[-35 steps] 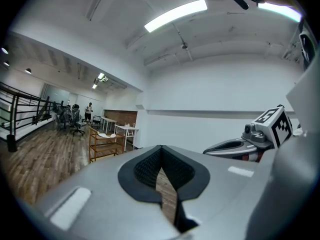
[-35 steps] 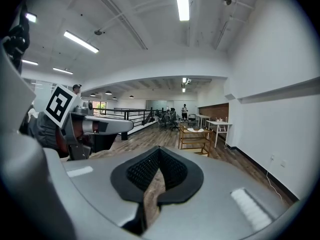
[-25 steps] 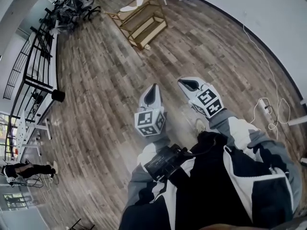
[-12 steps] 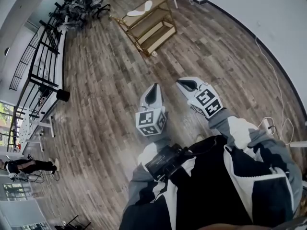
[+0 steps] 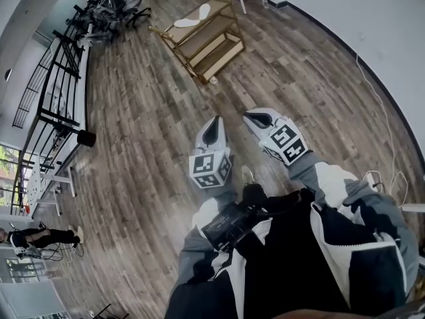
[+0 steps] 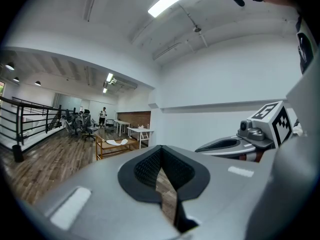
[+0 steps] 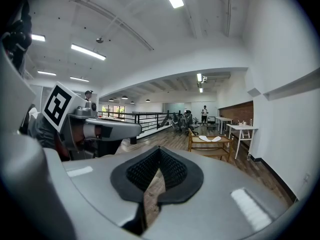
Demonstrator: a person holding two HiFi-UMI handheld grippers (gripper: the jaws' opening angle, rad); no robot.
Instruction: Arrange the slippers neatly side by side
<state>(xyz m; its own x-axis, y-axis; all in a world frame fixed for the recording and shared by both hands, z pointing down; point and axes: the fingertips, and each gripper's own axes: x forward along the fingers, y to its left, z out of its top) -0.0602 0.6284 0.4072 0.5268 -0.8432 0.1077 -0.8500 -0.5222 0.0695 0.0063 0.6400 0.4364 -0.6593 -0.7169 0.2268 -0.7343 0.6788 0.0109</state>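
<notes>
Two white slippers lay on the top tier of a low wooden rack at the far end of the plank floor, well apart from both tongs. Seen from the gripper views, the pair sat angled towards one another, their near ends close together – not lined up side by side.

Nearer, the left gripper and the right gripper were held out in front of the person's body, just beside each other but not touching, both pointing roughly level towards the rack. The left gripper's jaws were closed, dark pads meeting with nothing between them. The right gripper's jaws were likewise closed and empty – only floor showed past the pads. Grey and white sleeves ran back from the tongs to the near edge of the head view.

A white wall bounded the floor on the right. On the left ran a black railing, with a cluster of office chairs at its far end. Beyond the rack, the right gripper view showed white desks against the wall on the right and a standing person far off, too small to make out further.
</notes>
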